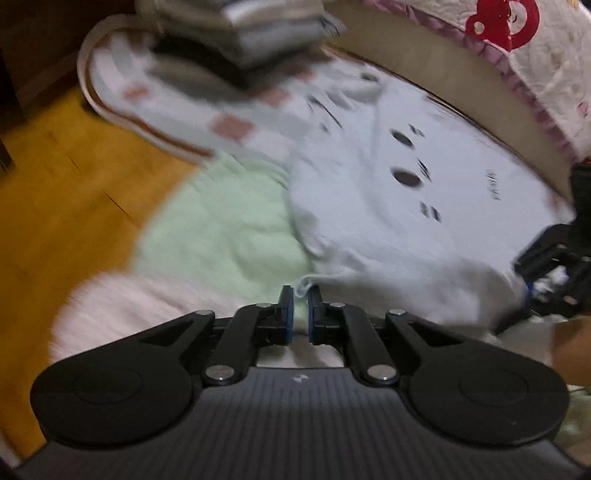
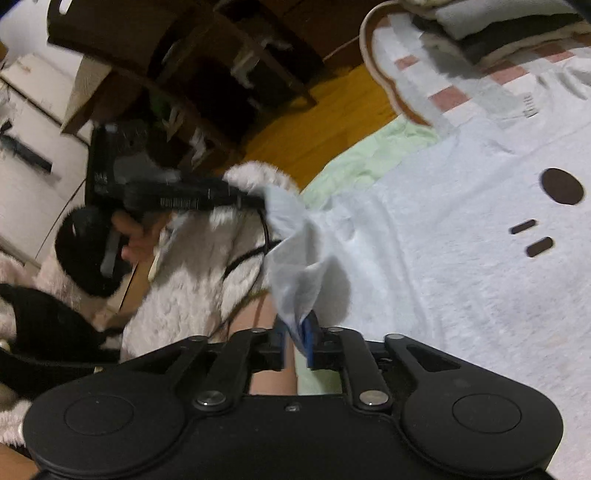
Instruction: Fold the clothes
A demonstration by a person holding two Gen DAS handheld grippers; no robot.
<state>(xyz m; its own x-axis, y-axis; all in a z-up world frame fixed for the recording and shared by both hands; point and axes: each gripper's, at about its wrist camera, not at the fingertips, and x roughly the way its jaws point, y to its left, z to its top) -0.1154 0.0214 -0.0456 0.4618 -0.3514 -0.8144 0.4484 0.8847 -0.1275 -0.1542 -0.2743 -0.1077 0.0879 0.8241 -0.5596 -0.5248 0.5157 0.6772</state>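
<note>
A pale blue garment [image 1: 406, 206] with dark spots lies spread over a checked mat [image 1: 229, 110] near folded clothes [image 1: 255, 33]. The left claw [image 1: 300, 295] pinches its hem narrowly; the right claw [image 2: 295, 332] grips a bunched edge.

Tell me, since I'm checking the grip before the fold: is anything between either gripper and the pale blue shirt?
Nothing visible. The left gripper and the right gripper each have an edge of the pale blue shirt directly between their jaws.

Pale-blue shirt [image 1: 406, 192] – dark ovals, dashes; mint-green towel [image 1: 221, 229].
</note>
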